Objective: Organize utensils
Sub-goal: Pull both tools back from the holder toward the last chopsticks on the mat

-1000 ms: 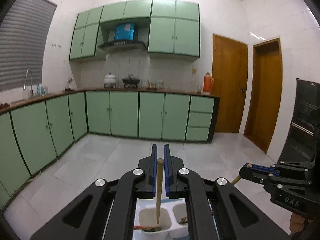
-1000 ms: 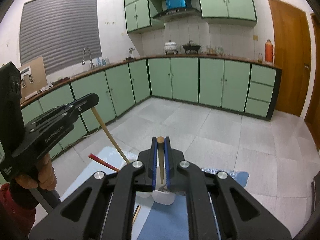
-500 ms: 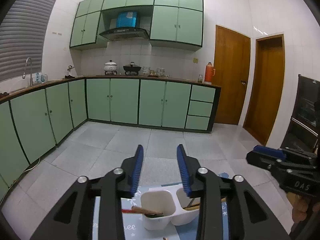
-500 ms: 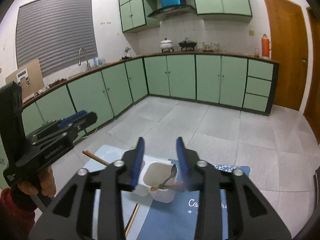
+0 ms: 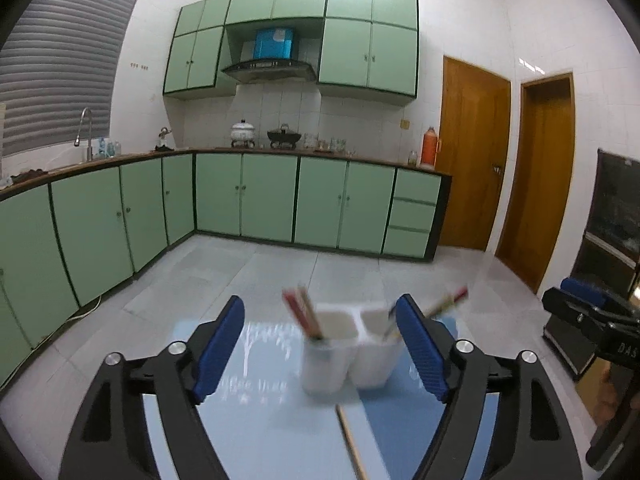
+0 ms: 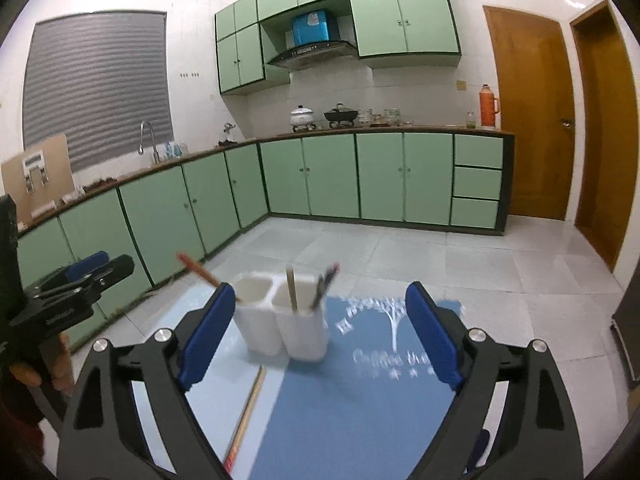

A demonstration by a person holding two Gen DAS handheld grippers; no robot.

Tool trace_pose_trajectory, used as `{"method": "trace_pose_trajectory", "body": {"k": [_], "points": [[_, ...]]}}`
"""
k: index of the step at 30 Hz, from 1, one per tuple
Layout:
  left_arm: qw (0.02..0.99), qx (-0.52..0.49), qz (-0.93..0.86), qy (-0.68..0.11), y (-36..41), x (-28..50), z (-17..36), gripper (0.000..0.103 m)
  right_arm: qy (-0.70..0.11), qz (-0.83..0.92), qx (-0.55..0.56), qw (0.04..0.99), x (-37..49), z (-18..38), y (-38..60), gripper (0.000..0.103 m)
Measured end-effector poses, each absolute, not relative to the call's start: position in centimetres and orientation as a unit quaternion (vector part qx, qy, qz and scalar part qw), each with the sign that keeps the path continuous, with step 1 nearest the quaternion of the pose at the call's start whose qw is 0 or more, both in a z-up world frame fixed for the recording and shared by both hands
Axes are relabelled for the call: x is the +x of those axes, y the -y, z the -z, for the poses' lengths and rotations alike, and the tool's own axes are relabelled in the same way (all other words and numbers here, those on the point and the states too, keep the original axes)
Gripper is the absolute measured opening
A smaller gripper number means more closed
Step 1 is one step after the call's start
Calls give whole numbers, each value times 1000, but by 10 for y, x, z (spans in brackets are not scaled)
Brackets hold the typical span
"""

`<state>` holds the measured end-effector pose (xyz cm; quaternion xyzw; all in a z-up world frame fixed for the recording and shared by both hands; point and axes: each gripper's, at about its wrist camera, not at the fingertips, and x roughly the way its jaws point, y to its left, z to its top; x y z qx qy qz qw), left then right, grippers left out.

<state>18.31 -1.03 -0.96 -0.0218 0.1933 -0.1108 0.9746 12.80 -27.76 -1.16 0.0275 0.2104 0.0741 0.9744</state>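
Observation:
A white two-compartment utensil holder (image 5: 352, 356) (image 6: 280, 320) stands on a blue mat (image 6: 360, 400). Chopsticks (image 5: 302, 312) stand in its left cup, a spoon and chopstick (image 6: 292, 288) in its right cup. One chopstick (image 5: 352, 440) (image 6: 246, 416) lies loose on the mat in front of the holder. My left gripper (image 5: 320, 348) is open and empty, short of the holder. My right gripper (image 6: 320, 332) is open and empty, also short of it. Each gripper shows at the edge of the other's view, the left one (image 6: 76, 284) and the right one (image 5: 588, 312).
The mat lies on a glossy table (image 5: 248, 400). Beyond it are a tiled floor, green base cabinets (image 5: 280, 200), a counter with pots, and two wooden doors (image 5: 472, 160). A dark appliance (image 5: 612, 240) stands at the right.
Both grippers were shut on a chopstick over the holder, then opened and dropped them into the cups. Both have since drawn back and opened wider.

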Motion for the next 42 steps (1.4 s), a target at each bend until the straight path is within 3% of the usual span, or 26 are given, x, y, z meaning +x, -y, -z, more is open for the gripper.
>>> {"method": "trace_pose_trajectory", "body": {"k": [15,27,34,42], "points": [[952,-5,82,-296,-9,123,108,78,-324,-95,33,941,76,128,225,85],[935,8,68,-347,-23,99,154,78,-409,-121,-2,905,54,194,180,60],[931,0,63,-358,-25,98,164,78,-426,-127,-13,896,50,205,170,52],[930,-6,64,-361,-27,100,166,80,-424,-120,-34,897,53,209,162,51]]}}
